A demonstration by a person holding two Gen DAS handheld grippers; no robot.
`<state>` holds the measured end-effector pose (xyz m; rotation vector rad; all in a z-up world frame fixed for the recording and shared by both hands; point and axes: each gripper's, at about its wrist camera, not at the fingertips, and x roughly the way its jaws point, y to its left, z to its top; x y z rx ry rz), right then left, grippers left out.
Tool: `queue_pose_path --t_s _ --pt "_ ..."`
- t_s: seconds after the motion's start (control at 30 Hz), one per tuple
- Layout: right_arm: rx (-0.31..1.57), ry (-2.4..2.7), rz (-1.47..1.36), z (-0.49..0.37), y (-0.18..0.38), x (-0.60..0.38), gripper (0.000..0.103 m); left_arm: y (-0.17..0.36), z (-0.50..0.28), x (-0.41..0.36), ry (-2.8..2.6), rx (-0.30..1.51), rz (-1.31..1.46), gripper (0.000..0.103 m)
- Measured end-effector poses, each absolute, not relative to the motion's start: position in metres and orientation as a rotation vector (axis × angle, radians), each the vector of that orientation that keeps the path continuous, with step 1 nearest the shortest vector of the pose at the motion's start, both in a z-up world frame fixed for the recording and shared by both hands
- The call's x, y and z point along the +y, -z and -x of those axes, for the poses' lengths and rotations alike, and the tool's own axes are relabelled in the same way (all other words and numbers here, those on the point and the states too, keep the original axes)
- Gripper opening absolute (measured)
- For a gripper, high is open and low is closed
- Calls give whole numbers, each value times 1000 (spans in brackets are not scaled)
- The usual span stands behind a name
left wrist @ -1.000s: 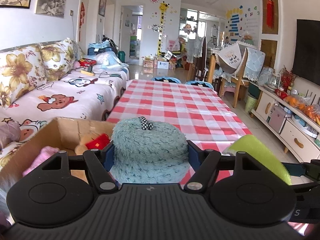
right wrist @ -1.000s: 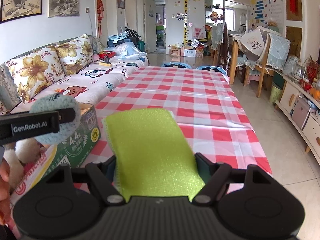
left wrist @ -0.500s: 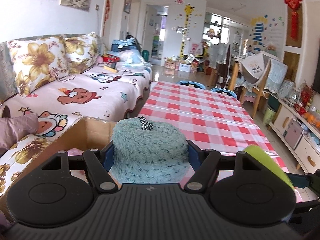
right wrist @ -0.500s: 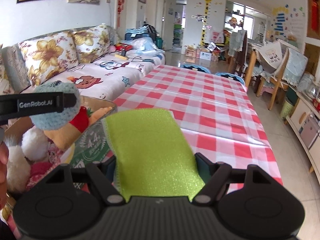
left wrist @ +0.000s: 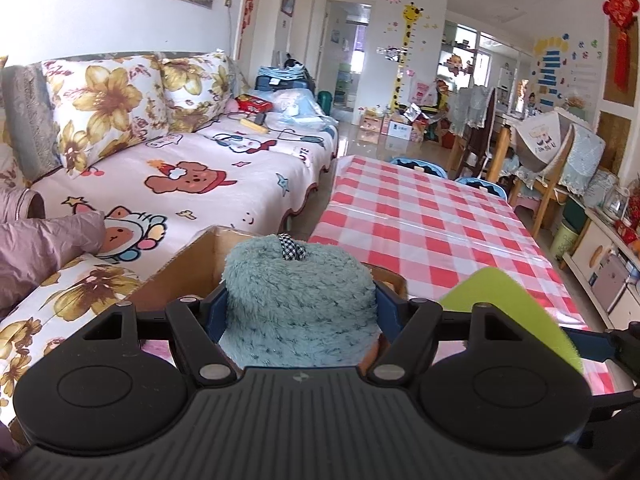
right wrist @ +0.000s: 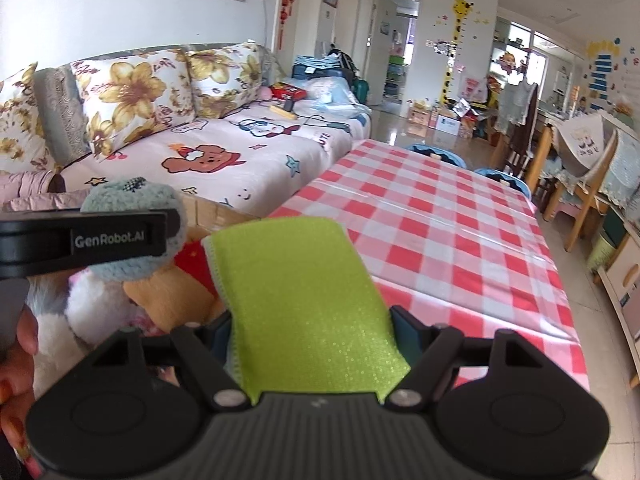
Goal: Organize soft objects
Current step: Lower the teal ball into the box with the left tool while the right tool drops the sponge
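Observation:
My left gripper [left wrist: 298,308] is shut on a fluffy teal plush [left wrist: 298,300] with a checked loop on top, held over an open cardboard box [left wrist: 188,264]. The plush also shows in the right wrist view [right wrist: 136,240], behind the left gripper's black finger [right wrist: 116,238]. My right gripper [right wrist: 310,320] is shut on a lime-green cloth [right wrist: 304,300], held beside the box; the cloth shows in the left wrist view [left wrist: 508,304]. Inside the box lie a tan plush with a red top [right wrist: 176,288] and a white furry toy [right wrist: 88,308].
A table with a red-and-white checked cloth [right wrist: 432,232] stretches ahead on the right. A sofa with cartoon sheet [left wrist: 192,184] and flowered cushions [left wrist: 104,108] runs along the left. Chairs [right wrist: 576,168] and cabinets [left wrist: 604,264] stand at the far right.
Both grippers have moved left towards the sofa, each with its object. The box and the toys in it have come closer under them. The jaws have not changed.

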<state>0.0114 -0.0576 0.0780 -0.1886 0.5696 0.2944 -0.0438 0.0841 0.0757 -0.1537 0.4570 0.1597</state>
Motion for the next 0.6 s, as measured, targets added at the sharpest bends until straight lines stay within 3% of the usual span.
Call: queue_pose_path --t_s 0.6 --pt "549 -416 260 -49 -67 9 77 -83 35 126 -282 454 254 88"
